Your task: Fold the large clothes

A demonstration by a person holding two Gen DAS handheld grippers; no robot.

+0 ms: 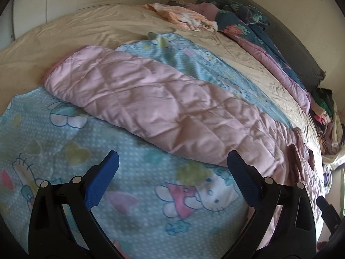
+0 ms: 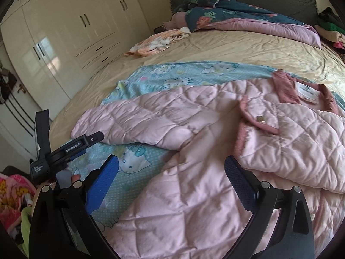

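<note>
- Pink quilted jacket (image 2: 194, 129) lies spread on a blue cartoon-print blanket (image 1: 133, 194), which covers the near part of a beige bedspread (image 2: 226, 45). One sleeve (image 1: 138, 95) reaches out to your left, and the collar (image 2: 306, 92) sits at the far right.
- Your left gripper (image 1: 172, 177) hovers over the blanket just short of the sleeve, jaws spread wide and holding nothing.
- Your right gripper (image 2: 171, 179) hangs over the jacket's body, jaws equally wide apart and empty.
- Risk: the padded fabric looks slippery and thick, so a shallow pinch may slip off, or take only the top layer.
- Risk: a pinch at the sleeve edge may also catch the blanket below and drag it along.
- Around you: an orange-striped cloth (image 2: 155, 41) and a dark floral quilt (image 2: 226, 10) lie well apart near the headboard, clear of the fold. A cream wardrobe (image 2: 64, 28) stands beyond the bed.
</note>
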